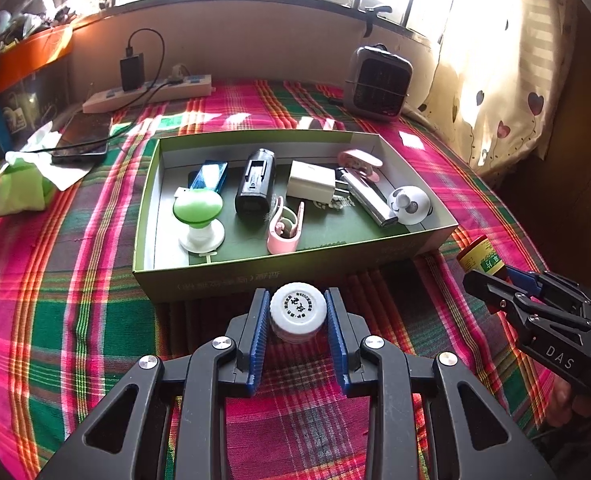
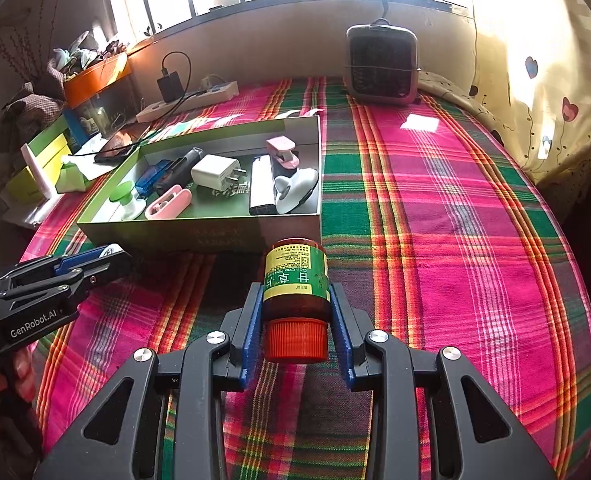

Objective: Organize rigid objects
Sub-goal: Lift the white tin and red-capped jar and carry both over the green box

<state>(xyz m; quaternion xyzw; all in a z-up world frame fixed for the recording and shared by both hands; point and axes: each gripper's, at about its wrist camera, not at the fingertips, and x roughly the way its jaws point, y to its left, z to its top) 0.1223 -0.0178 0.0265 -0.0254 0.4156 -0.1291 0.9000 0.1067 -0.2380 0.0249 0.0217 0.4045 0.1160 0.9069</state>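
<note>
My left gripper (image 1: 298, 312) is shut on a small white bottle (image 1: 297, 311), cap toward the camera, just in front of the green box's (image 1: 255, 274) near wall. My right gripper (image 2: 296, 300) is shut on a brown bottle with a green label and red cap (image 2: 296, 284), held lengthwise, cap toward the camera, near the box's (image 2: 215, 236) right front corner. The box holds several small items: a white charger (image 1: 310, 181), a black device (image 1: 254, 186), a pink clip (image 1: 284, 228), a green-topped holder (image 1: 197, 210). The right gripper shows in the left wrist view (image 1: 483, 276); the left gripper shows in the right wrist view (image 2: 109, 256).
A plaid cloth (image 2: 435, 200) covers the surface. A small grey heater (image 1: 377, 80) stands at the back right. A power strip with a black adapter (image 1: 147, 90) and a phone (image 1: 82, 138) lie at the back left. Boxes and tissues (image 1: 19, 184) crowd the left edge. A curtain (image 2: 547, 80) hangs at right.
</note>
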